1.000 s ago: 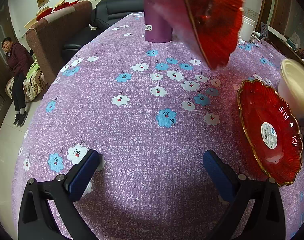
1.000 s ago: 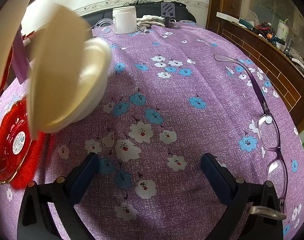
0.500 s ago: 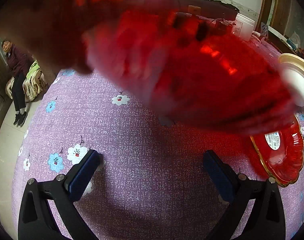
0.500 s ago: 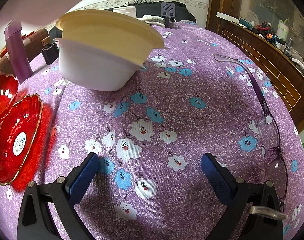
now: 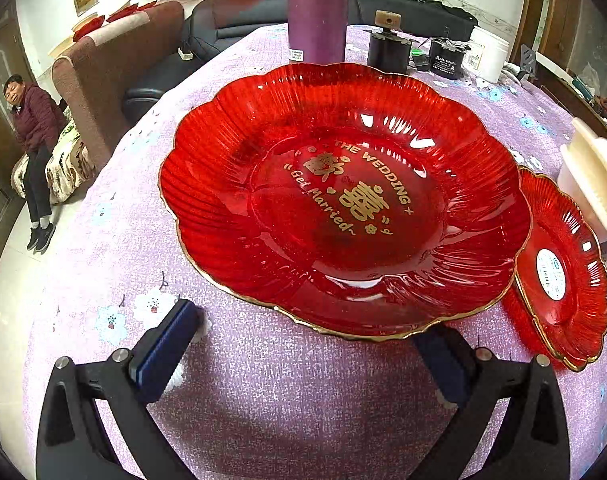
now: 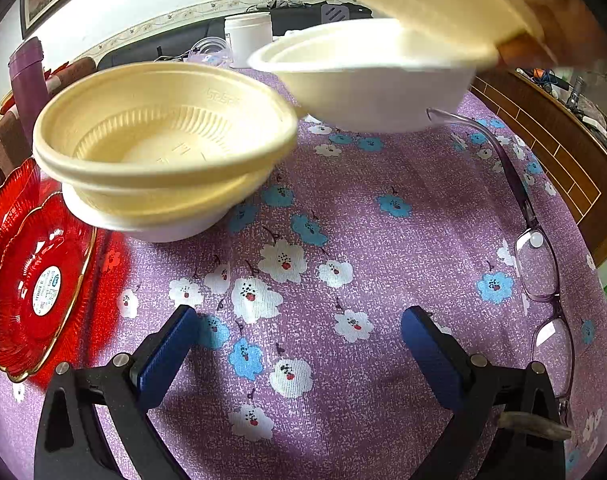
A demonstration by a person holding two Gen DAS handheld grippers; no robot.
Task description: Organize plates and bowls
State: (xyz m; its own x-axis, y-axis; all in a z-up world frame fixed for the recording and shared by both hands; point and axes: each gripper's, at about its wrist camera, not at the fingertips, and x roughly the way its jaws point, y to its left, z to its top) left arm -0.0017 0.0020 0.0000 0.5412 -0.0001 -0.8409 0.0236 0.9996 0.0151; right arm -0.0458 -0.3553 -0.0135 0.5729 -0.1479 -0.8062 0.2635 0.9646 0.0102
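Since both tongs gape empty, the stiff, slippery scalloped red glass plate (image 5: 343, 200) ahead of the left tongs (image 5: 307, 344) looks breakable: pinch its gilt rim; the light cream plastic bowls (image 6: 163, 148) ahead of the right tongs (image 6: 299, 344) by a lip.

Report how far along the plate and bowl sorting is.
Done: nothing looks stacked. The big plate, small plate and yellow bowl lie apart on the cloth. In hand: nothing; the left gripper and right gripper are open. A white bowl is blurred above the table. Left: all grouping.
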